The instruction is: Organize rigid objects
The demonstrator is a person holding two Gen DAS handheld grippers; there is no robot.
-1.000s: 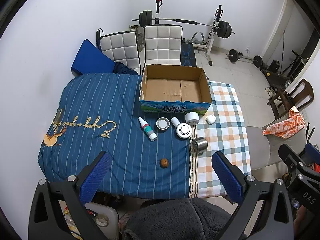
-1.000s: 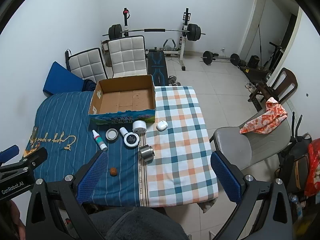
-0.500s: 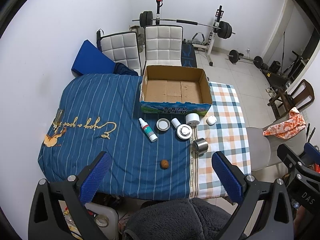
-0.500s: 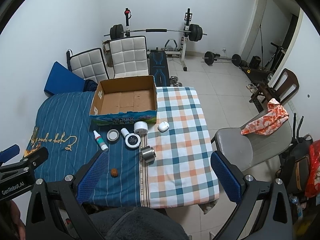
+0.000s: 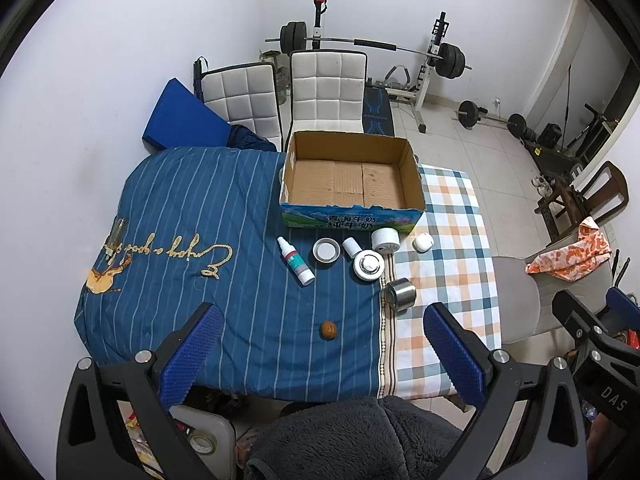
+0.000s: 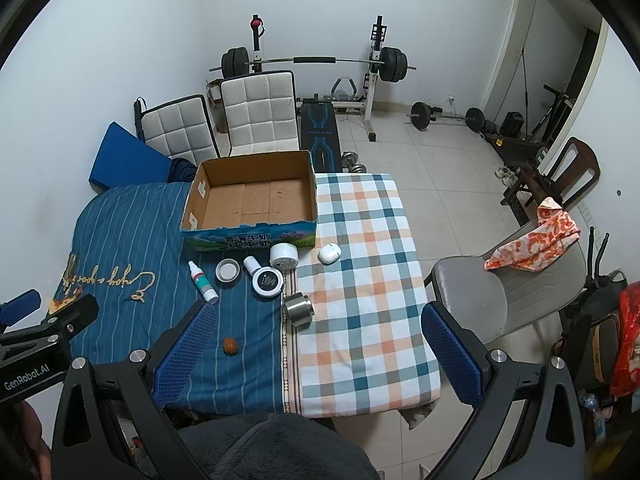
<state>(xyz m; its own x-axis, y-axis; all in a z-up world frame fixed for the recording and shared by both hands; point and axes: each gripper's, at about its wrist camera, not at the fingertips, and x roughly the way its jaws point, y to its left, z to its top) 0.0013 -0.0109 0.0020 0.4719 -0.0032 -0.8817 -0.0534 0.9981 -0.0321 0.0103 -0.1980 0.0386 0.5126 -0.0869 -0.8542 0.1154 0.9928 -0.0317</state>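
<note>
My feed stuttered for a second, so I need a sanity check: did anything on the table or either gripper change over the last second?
Nothing visibly changed. The left gripper and right gripper are both open and empty above the near edge of the table; only the views drifted slightly. The cardboard box is empty, and the spray bottle, steel cup and walnut lie where they were.

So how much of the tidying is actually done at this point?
Nothing yet. The cardboard box is empty. Both tools, left and right, are open and hold nothing. The spray bottle, metal cup, round tin and the other small items all lie on the table.
</note>
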